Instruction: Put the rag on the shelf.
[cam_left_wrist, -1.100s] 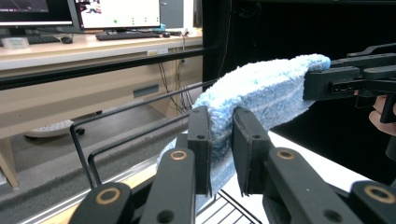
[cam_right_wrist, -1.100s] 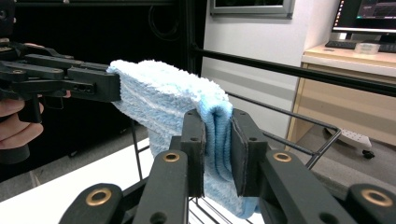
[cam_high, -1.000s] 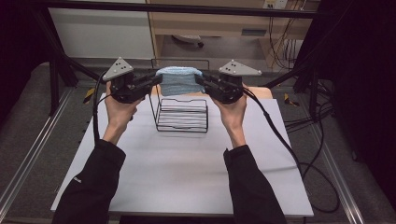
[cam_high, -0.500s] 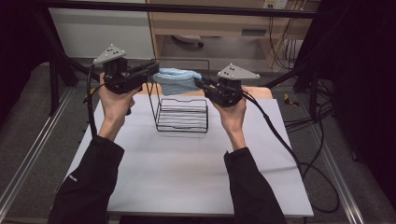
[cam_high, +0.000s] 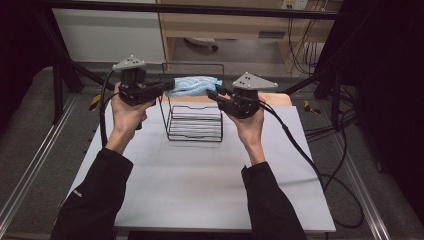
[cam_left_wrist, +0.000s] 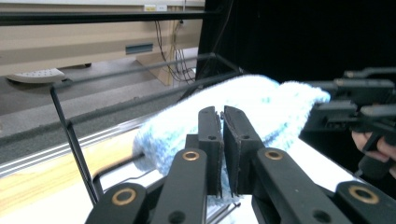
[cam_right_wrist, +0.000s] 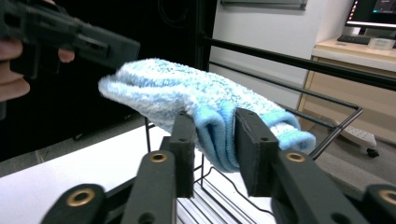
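Above the wire rack (cam_high: 194, 122) at the far middle of the worktop (cam_high: 200, 190), I held a folded light-blue towel (cam_high: 194, 85) stretched between my two tools. My left hand-held gripper (cam_high: 159, 90) had just finished closing; in the left gripper view its jaws stood almost together, with the towel's (cam_left_wrist: 243, 105) near edge pinched in the narrow slit between them. My left hand (cam_high: 125, 112) kept that end raised beside the rack's tall back frame.

My right hand-held gripper (cam_high: 214, 93) had the opposite end. In the right gripper view its jaws had just been opening a little, yet the doubled, hemmed edge of the towel (cam_right_wrist: 187, 98) sat between the pads (cam_right_wrist: 252, 140), and both of them pressed on the cloth. My right hand (cam_high: 250, 127) was just right of the rack, near the worktop's far edge.

From the high view the towel hung clear of the rack's floor, level with the top of its frame, sagging only slightly in the middle. Cables trailed from both tools, the right one running off the worktop's right side.
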